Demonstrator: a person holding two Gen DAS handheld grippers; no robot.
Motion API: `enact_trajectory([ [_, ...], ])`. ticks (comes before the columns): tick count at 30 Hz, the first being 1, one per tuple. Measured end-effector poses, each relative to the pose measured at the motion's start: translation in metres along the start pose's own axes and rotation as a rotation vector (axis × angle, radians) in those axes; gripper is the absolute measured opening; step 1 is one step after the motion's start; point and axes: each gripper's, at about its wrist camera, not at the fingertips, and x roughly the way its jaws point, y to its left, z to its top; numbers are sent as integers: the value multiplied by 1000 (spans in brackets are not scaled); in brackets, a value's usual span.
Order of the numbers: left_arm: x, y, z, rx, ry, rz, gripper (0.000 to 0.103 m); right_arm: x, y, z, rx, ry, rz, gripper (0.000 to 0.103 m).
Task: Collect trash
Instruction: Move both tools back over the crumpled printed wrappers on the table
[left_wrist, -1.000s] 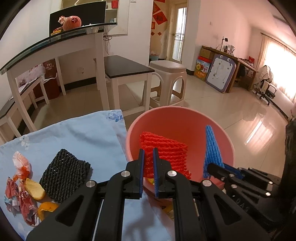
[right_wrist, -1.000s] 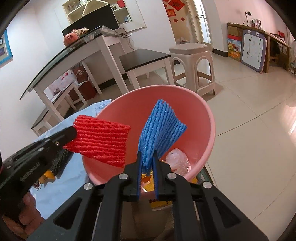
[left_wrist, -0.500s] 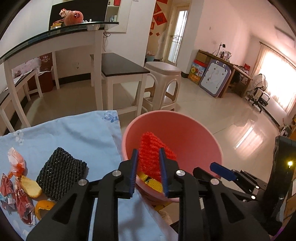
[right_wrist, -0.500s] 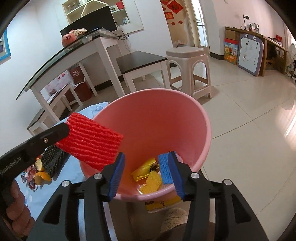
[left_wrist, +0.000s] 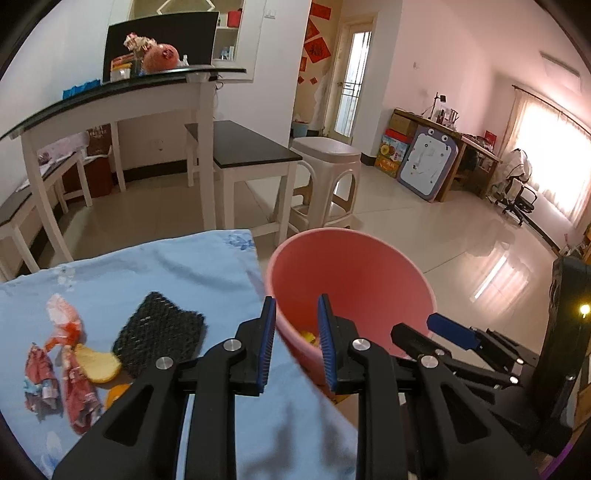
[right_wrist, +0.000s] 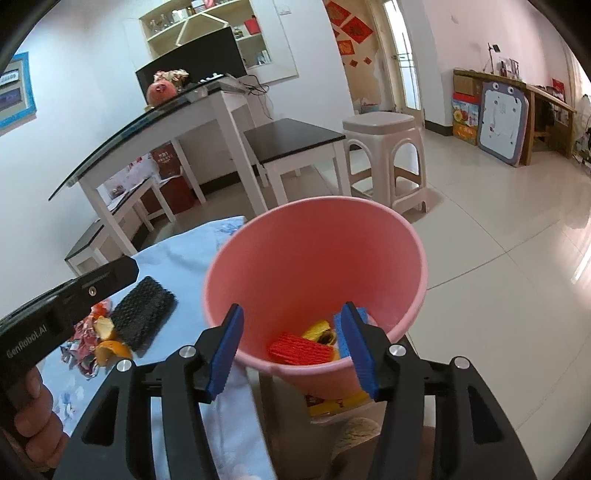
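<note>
Now that the red net (right_wrist: 298, 348) and the blue net (right_wrist: 345, 334) lie at the bottom of the pink bucket (right_wrist: 413, 258), both hands have nothing in them. The left gripper (left_wrist: 296, 345) has just let its jaws open a little and then stopped, and nothing sits between them. The right gripper (right_wrist: 291, 349) has just been opening its jaws wider, and they stand apart over the near rim of the bucket with nothing between them; the blue net shows just behind its right finger. More trash waits on the blue cloth (left_wrist: 177, 273): a black net (left_wrist: 159, 341), a pale peel (left_wrist: 98, 363), an orange peel (left_wrist: 117, 395) and some red wrappers (left_wrist: 79, 397) and (left_wrist: 37, 380), with one more crumpled wrapper (left_wrist: 63, 317) a bit further back. The black net lies nearest to the bucket, and the pale peel sits just beside its left edge. I think the next good move is to go back to the cloth for another piece. The left gripper is closer to the pile, so it should open wider first, since the black net looks thick and soft. It would be wise to come down at the edge of the net, squeeze gently, and lift it clear of the peel. The cloth is loose and wrinkled, so a low pinch might grab the cloth too. The wrappers are thin and flat and may be hard to catch.
</note>
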Motion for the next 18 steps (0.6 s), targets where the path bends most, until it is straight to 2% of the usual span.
enact_trajectory([
  [7,-29,22,-14,-18,-5,39,23,-12,32,-8,-47,-21,23,61],
  [10,-42,34,-22,-25,-13,73,23,-14,47,-11,-65,-19,56,64],
  [18,-81,86,-45,-76,-35,178,23,-5,108,-24,-163,30,177,64],
])
